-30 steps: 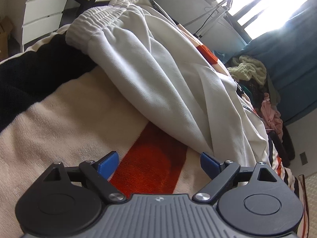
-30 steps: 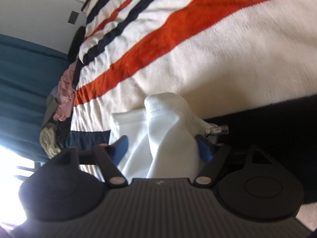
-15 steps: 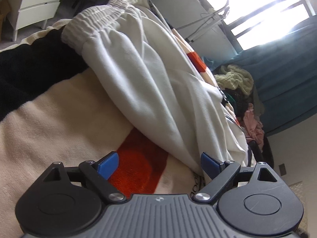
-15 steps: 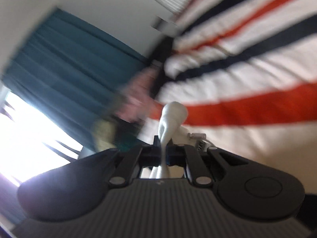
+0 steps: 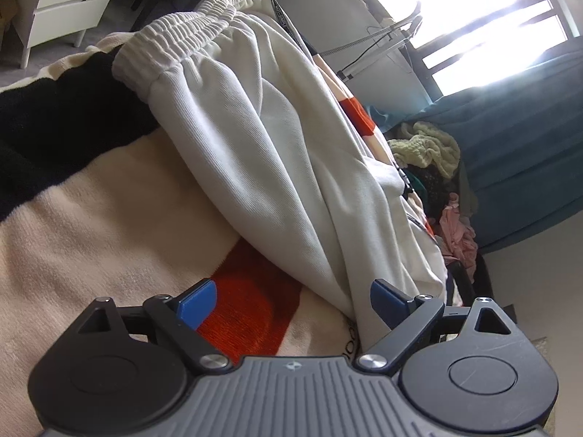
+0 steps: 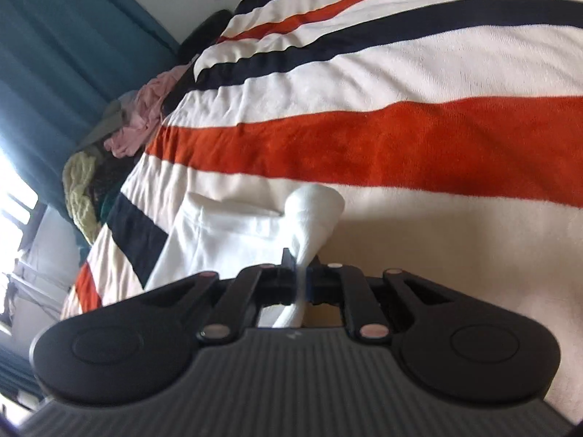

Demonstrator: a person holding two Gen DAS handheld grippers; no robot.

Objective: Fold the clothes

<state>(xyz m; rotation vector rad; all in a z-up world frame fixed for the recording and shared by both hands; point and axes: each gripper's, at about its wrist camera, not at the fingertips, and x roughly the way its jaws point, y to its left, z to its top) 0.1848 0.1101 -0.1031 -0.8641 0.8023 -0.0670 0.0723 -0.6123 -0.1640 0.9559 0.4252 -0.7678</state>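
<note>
White sweatpants (image 5: 262, 145) with an elastic waistband (image 5: 182, 32) lie bunched across the striped blanket (image 5: 91, 225). My left gripper (image 5: 293, 300) is open just above the blanket, its right blue pad (image 5: 386, 300) against the pants' lower edge. In the right wrist view my right gripper (image 6: 299, 276) is shut on a fold of the white pants fabric (image 6: 317, 215), lifted above the blanket (image 6: 400, 138); more of the pants (image 6: 218, 233) lies to its left.
A pile of other clothes (image 5: 437, 167) sits at the bed's far edge by blue curtains (image 5: 528, 138); it also shows in the right wrist view (image 6: 120, 134). White drawers (image 5: 69, 7) stand off the bed.
My right gripper closed on the white fabric and lifted it, swinging over the blanket. My left gripper stayed open and edged closer to the pants' lower edge.
</note>
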